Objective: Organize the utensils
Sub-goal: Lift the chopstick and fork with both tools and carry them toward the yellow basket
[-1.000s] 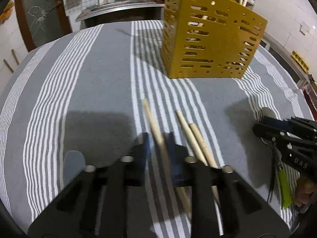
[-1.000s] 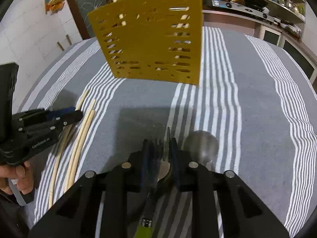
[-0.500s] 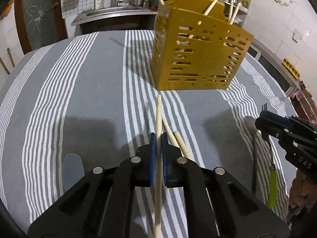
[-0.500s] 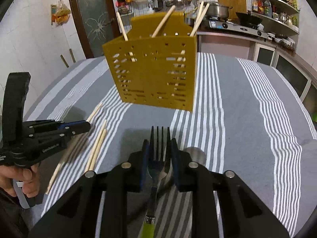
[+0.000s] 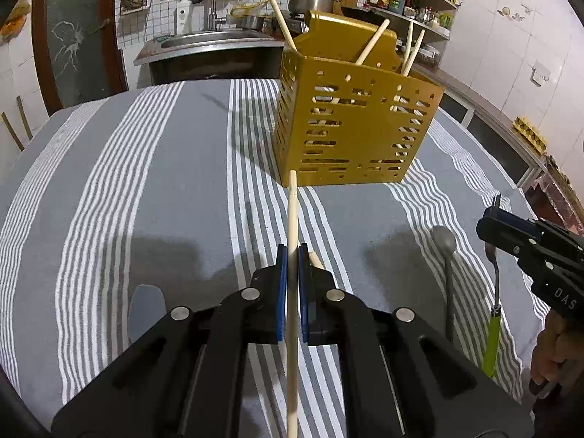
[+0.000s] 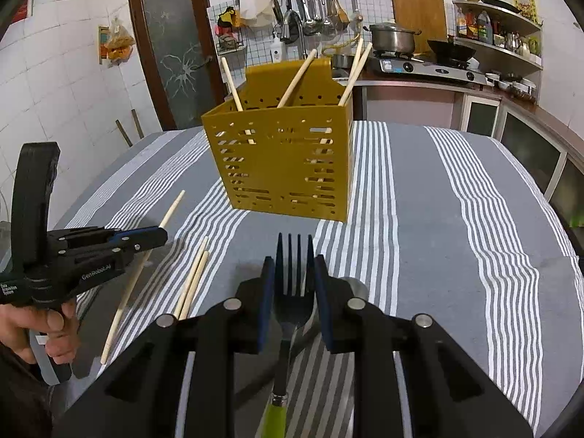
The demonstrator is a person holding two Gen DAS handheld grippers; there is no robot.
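Observation:
A yellow perforated utensil holder stands on the striped cloth with several wooden chopsticks leaning in it. My left gripper is shut on a wooden chopstick, lifted off the cloth and pointing toward the holder. My right gripper is shut on a fork with a green handle, tines forward, held above the table. Two more chopsticks lie on the cloth between the grippers. A metal spoon lies beneath the fork.
The round table wears a grey cloth with white stripes. A kitchen counter with sink, stove and pot runs behind it. A person's hand grips the left tool. Bare cloth lies right of the holder.
My left gripper closed on one chopstick and lifted it off the cloth. My right gripper rose with the fork, leaving the spoon on the table. Both views tilted up toward the holder.

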